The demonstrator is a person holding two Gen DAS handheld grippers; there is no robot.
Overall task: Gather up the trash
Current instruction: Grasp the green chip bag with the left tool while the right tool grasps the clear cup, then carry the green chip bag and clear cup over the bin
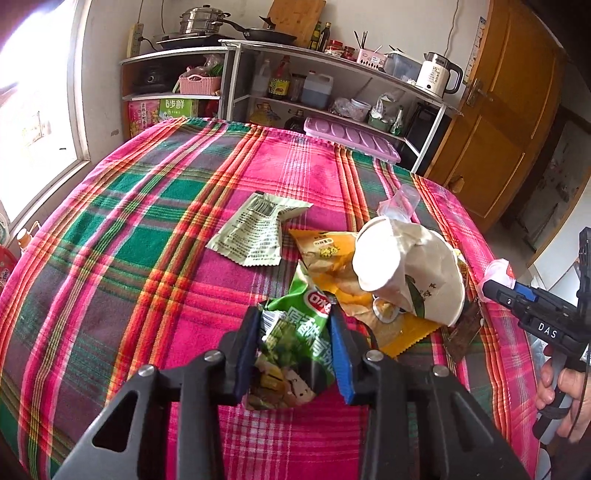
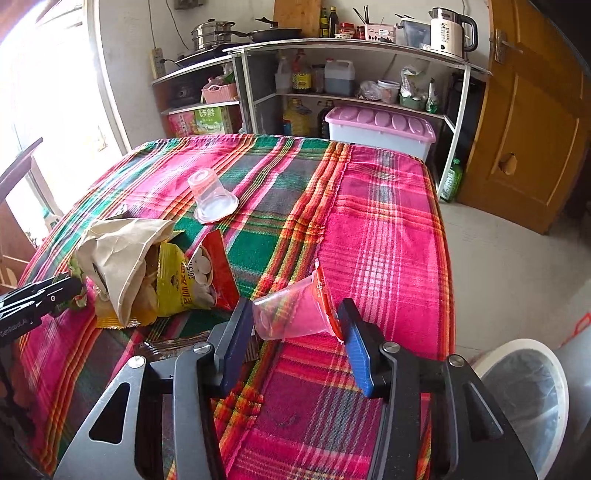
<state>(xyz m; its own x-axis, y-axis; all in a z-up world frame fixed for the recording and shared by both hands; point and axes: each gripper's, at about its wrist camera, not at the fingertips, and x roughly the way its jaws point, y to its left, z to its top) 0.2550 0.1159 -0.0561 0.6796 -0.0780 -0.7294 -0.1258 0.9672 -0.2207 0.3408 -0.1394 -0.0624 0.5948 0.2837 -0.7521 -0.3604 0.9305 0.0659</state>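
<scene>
My left gripper (image 1: 295,325) is shut on a green snack bag (image 1: 295,343) above the plaid table (image 1: 147,258). Ahead lie a pale green wrapper (image 1: 255,232), a yellow snack bag (image 1: 332,266) and a crumpled paper cup (image 1: 406,266). My right gripper (image 2: 295,317) is shut on a clear plastic cup with a red lid rim (image 2: 295,314), held on its side over the table's right part. The right gripper also shows at the right edge of the left wrist view (image 1: 495,288). A second clear cup (image 2: 214,199) stands upside down farther back.
A white bin with a clear liner (image 2: 528,398) stands on the floor to the right of the table. Shelves with bottles and a kettle (image 2: 450,33) line the back wall. A lidded plastic box (image 2: 380,129) sits behind the table. A wooden door (image 2: 535,129) is at right.
</scene>
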